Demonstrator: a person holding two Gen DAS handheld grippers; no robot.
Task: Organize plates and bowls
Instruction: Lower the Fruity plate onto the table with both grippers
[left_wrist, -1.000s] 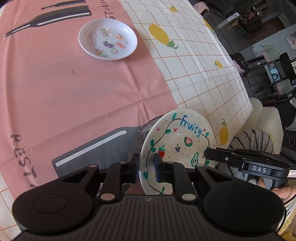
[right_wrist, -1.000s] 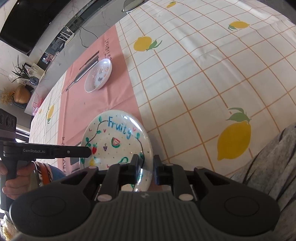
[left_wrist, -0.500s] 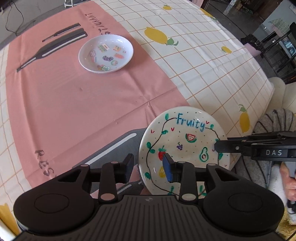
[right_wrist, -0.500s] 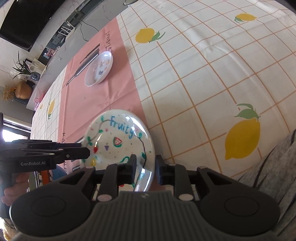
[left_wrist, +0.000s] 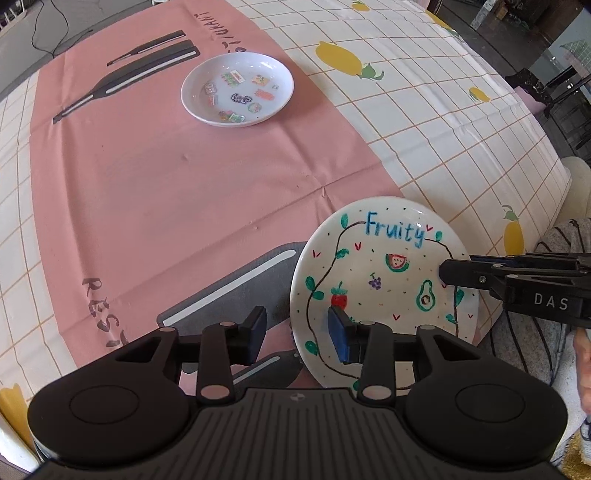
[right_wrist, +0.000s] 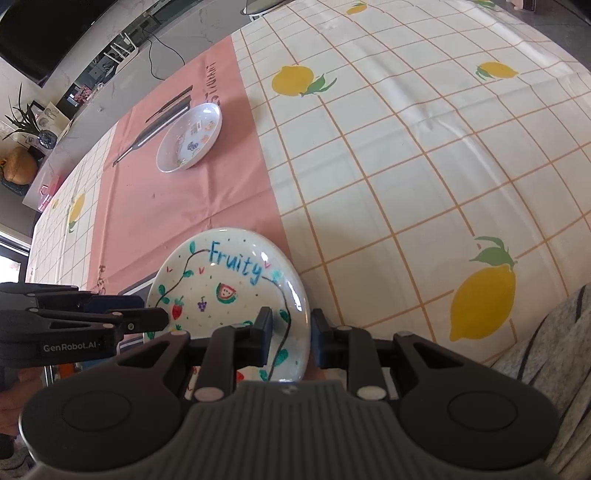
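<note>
Mid-handover, by the look of it: Fruity plate (left_wrist: 384, 273) at the near edge of the table (left_wrist: 424, 122), rim overhanging toward the person's lap, clamped at its right rim by the right gripper (right_wrist: 291, 339), jaws narrow with the rim between the pads. Left gripper (left_wrist: 297, 334) just been opening, now standing half wide, left rim of the plate between the fingers but pads clear of it. Next move, judged: carry the plate on the right grip alone toward the small bowl (left_wrist: 237, 88), well apart near the far edge on the pink cloth, keeping it level, since a one-sided pinch on a glazed rim could slip or tip. Plate glossy white ceramic, shallow and round, hand-painted with a vine, strawberry, watermelon, grapes and avocado. Bowl white, smooth, deeper, with small colourful stickers inside. Tablecloth (right_wrist: 406, 155) soft, faintly creased, checked with lemons.
</note>
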